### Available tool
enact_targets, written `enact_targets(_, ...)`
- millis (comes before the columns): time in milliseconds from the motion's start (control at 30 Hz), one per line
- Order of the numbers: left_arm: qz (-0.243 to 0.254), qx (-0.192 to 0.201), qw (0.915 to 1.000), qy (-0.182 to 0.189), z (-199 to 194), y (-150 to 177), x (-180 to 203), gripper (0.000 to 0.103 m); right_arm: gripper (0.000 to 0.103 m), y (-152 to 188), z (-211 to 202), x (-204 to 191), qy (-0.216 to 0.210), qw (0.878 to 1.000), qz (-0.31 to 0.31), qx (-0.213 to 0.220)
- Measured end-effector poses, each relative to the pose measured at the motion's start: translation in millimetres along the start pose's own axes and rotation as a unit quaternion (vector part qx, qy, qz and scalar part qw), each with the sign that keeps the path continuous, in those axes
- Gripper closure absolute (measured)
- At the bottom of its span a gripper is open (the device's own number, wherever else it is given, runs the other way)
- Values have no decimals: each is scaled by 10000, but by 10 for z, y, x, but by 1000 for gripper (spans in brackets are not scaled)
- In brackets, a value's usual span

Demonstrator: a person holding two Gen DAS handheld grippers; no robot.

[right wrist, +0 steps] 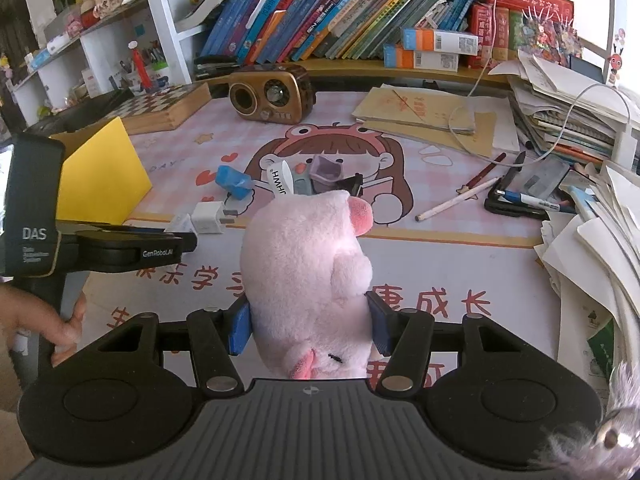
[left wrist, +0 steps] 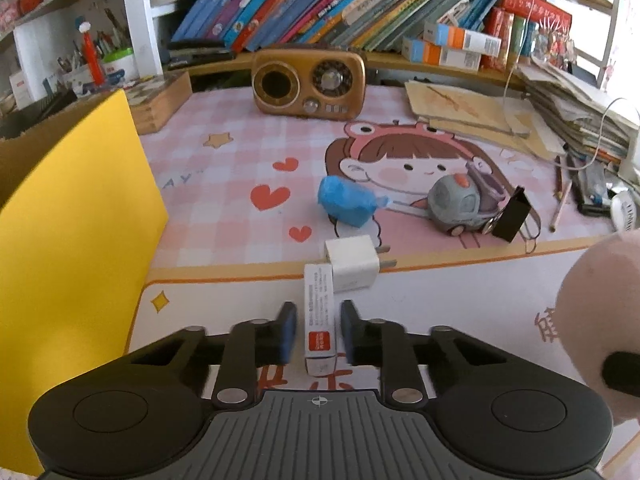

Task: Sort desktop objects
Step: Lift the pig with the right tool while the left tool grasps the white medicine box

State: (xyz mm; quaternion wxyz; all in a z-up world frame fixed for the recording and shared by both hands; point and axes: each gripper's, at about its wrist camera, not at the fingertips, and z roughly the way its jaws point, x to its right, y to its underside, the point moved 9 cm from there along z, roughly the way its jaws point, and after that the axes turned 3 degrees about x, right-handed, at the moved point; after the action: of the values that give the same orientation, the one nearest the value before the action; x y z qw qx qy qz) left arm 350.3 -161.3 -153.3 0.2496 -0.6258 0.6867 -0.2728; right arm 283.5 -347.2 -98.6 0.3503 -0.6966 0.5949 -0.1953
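A small white carton with a red label (left wrist: 319, 312) lies on the desk mat's front strip, and my left gripper (left wrist: 319, 330) is shut on it, one blue pad on each long side. Its far end touches a white plug charger (left wrist: 354, 264). Further back lie a blue crumpled object (left wrist: 346, 200), a grey toy car (left wrist: 456, 204) and a black binder clip (left wrist: 512, 218). My right gripper (right wrist: 310, 328) is shut on a pink plush pig (right wrist: 308, 272), held above the mat. The pig hides part of the toy car in the right wrist view.
An open yellow box (left wrist: 80, 220) stands at the left edge. At the back are a brown retro radio (left wrist: 308, 82), a chess board (right wrist: 168, 108) and a shelf of books. Paper stacks (right wrist: 580, 120), pens and a pencil (right wrist: 456, 200) crowd the right. A hand (right wrist: 60, 328) grips the left tool.
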Motion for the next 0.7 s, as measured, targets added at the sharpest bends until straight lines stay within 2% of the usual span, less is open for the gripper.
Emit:
enact_targets(133, 3, 6, 10000, 32, -22, 32, -8, 90, 49, 7, -9, -8, 6, 10000, 28, 1)
enact_targets(233, -67, 168, 9998, 41, -154, 3, -42, 90, 49, -1, -23, -29, -12, 10000, 7, 42)
enact_targets(467, -425, 624, 9962, 431, -694, -115, -120, 90, 49, 1, -94, -180, -62, 9999, -88, 122)
enact_targets(700, -714, 909, 9903, 776, -1203, -29, -202, 90, 49, 46, -223, -380, -62, 9996, -189, 219)
